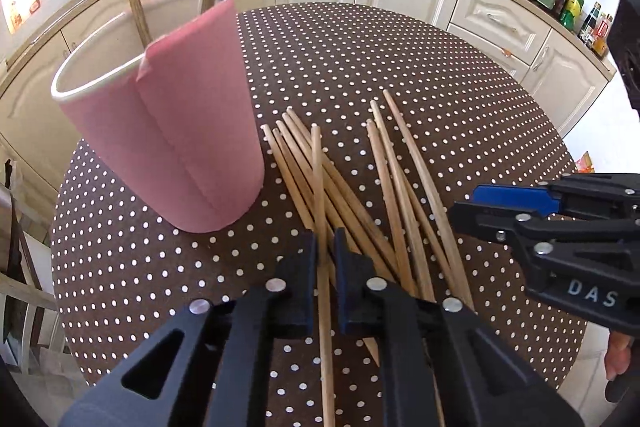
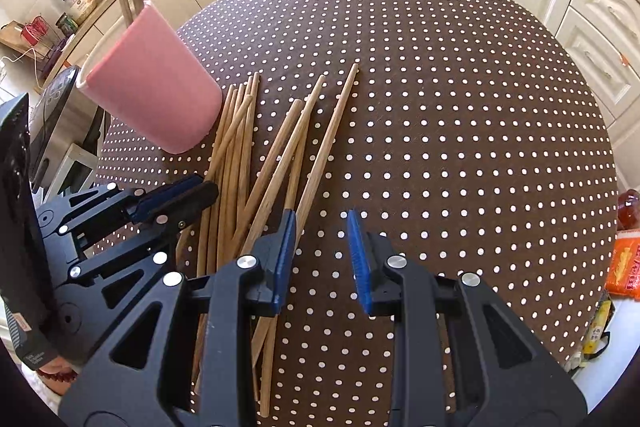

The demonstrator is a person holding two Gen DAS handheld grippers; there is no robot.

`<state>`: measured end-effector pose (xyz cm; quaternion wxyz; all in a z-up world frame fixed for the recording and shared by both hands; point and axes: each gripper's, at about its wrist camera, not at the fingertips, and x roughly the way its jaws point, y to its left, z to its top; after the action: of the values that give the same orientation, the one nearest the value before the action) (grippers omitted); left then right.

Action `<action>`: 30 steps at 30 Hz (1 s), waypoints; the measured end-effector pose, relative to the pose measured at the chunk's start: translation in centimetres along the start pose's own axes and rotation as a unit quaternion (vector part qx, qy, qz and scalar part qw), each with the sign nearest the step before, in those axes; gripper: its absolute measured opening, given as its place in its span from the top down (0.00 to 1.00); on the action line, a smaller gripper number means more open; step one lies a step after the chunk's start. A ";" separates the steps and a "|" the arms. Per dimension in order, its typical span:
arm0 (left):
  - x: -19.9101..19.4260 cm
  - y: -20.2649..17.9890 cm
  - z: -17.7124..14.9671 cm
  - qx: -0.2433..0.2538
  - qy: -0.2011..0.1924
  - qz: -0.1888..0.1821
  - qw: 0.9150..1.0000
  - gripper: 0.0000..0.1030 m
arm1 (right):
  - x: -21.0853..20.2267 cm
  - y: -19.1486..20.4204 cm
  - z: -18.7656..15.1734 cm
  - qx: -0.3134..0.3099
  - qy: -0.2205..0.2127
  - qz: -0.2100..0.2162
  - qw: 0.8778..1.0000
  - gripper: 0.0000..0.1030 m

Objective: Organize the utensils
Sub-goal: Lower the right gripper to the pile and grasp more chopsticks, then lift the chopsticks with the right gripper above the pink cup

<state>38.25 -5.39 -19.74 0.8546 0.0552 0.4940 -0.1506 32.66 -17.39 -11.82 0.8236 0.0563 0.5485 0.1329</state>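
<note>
Crowding table edge (image 2: 120, 147): chopsticks (image 2: 240, 163), cup (image 2: 160, 99)

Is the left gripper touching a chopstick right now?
Touching. The left wrist view shows the left gripper with its fingers closed on a single chopstick that runs straight between them, no gap visible either side.

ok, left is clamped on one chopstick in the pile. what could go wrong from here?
1. The gripped chopstick crosses others in the chopstick pile; lifting may drag or scatter them.
2. The pink holder stands close beside the pile; a swing could tip it.
3. The right gripper hangs open right beside the left gripper; they could collide.
</note>
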 end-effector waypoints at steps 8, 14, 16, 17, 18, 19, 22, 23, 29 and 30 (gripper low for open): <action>0.0 0.3 0.3 -0.005 -0.002 -0.004 1.000 0.94 | 1.8 2.0 0.8 -0.006 0.015 -0.005 1.000 0.74; -0.4 0.9 -0.1 -0.010 -0.007 -0.008 1.000 0.95 | 3.5 3.4 1.7 -0.009 0.020 -0.011 1.000 0.85; -0.7 1.0 0.0 -0.011 -0.011 -0.010 1.000 0.95 | 3.8 3.7 1.8 -0.012 0.021 -0.016 1.000 0.89; -0.8 1.0 0.0 -0.012 -0.012 -0.012 1.000 0.95 | 3.9 3.7 1.9 -0.011 0.023 -0.014 1.000 0.91; -1.0 1.0 0.1 -0.012 -0.015 -0.012 1.000 0.95 | 4.1 3.5 2.1 -0.011 0.023 -0.013 1.000 0.92; -1.2 1.0 0.1 -0.012 -0.017 -0.012 1.000 0.95 | 4.2 3.7 2.1 -0.010 0.023 -0.013 1.000 0.92; -2.0 1.0 0.1 -0.012 -0.026 -0.019 0.999 0.95 | 4.0 3.3 2.2 -0.010 0.019 -0.018 1.000 0.94; -2.4 0.9 0.1 -0.012 -0.029 -0.022 0.999 0.95 | 3.5 2.5 2.0 -0.009 0.017 -0.017 1.000 0.94; -5.1 0.6 0.0 -0.008 -0.059 -0.031 0.998 0.95 | 0.9 1.4 1.4 -0.012 -0.007 -0.016 1.000 0.94; -5.7 0.6 0.0 -0.009 -0.066 -0.033 0.997 0.95 | 0.4 1.4 1.3 -0.014 -0.014 -0.017 1.000 0.94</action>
<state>35.80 -3.68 -14.82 0.8804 0.0212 0.4390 -0.1780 33.80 -15.82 -11.34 0.8339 0.0376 0.5361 0.1258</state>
